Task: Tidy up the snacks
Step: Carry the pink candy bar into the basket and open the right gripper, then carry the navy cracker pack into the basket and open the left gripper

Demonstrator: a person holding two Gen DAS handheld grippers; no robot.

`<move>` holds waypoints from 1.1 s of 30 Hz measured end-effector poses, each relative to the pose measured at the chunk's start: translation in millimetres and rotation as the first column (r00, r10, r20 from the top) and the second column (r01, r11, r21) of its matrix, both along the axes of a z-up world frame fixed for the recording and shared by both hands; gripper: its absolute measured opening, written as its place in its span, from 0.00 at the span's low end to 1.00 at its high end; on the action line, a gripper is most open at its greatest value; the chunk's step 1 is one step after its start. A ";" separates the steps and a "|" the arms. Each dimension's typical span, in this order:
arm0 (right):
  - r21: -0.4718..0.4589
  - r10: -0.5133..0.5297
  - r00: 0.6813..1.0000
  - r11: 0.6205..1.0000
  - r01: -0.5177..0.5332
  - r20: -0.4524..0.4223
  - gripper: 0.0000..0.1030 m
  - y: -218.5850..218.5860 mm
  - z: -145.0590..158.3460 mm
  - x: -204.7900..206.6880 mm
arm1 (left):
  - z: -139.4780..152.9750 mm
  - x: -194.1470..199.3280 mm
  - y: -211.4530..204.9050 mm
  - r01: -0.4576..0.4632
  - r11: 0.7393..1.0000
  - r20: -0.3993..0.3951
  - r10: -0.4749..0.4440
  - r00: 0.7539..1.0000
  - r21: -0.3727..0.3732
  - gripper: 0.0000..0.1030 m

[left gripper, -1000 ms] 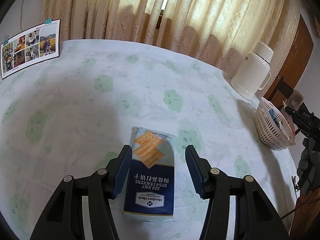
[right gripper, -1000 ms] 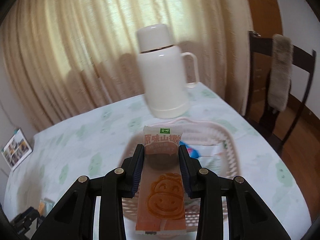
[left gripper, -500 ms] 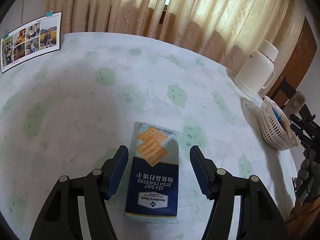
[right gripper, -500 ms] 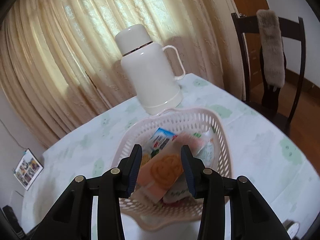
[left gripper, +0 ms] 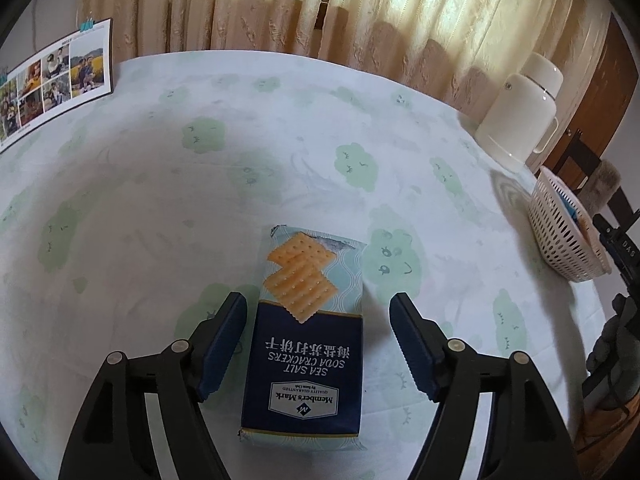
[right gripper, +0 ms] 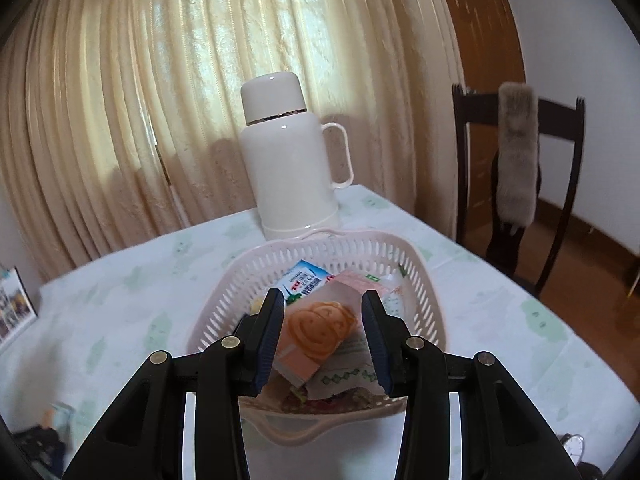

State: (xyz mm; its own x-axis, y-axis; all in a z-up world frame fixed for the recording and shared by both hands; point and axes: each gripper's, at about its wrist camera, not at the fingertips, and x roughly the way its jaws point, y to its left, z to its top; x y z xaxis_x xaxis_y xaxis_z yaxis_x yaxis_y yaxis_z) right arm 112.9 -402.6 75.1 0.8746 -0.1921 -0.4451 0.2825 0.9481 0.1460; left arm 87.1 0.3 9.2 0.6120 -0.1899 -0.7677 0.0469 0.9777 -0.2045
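Soft daylight glows through the curtains (right gripper: 168,92), leaving the tabletop (left gripper: 168,200) dimly shadowed. Fisheye bending and dark vignetting ring both views; the right view's edges are blurred.

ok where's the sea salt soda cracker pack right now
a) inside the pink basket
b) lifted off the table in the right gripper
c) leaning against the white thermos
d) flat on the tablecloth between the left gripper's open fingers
d: the cracker pack lies flat on the tablecloth between the open, non-touching fingers of the left gripper, far from the basket.
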 end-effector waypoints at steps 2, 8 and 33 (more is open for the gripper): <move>-0.003 0.002 1.000 1.000 -0.002 0.000 0.41 0.3 -2.0 -0.1 | -1.4 0.0 -3.0 0.004 1.000 0.002 -0.004 1.000 0.023 0.67; -0.007 -0.027 1.000 1.000 0.027 0.011 0.41 -2.6 -5.1 -4.9 | -1.9 -0.5 -10.9 0.019 0.996 0.014 -0.021 1.000 0.082 0.47; 0.064 -0.069 0.993 0.996 0.063 0.099 0.43 -23.9 5.9 -28.2 | 63.2 -0.3 -75.7 0.199 0.980 0.127 -0.200 0.972 0.017 0.44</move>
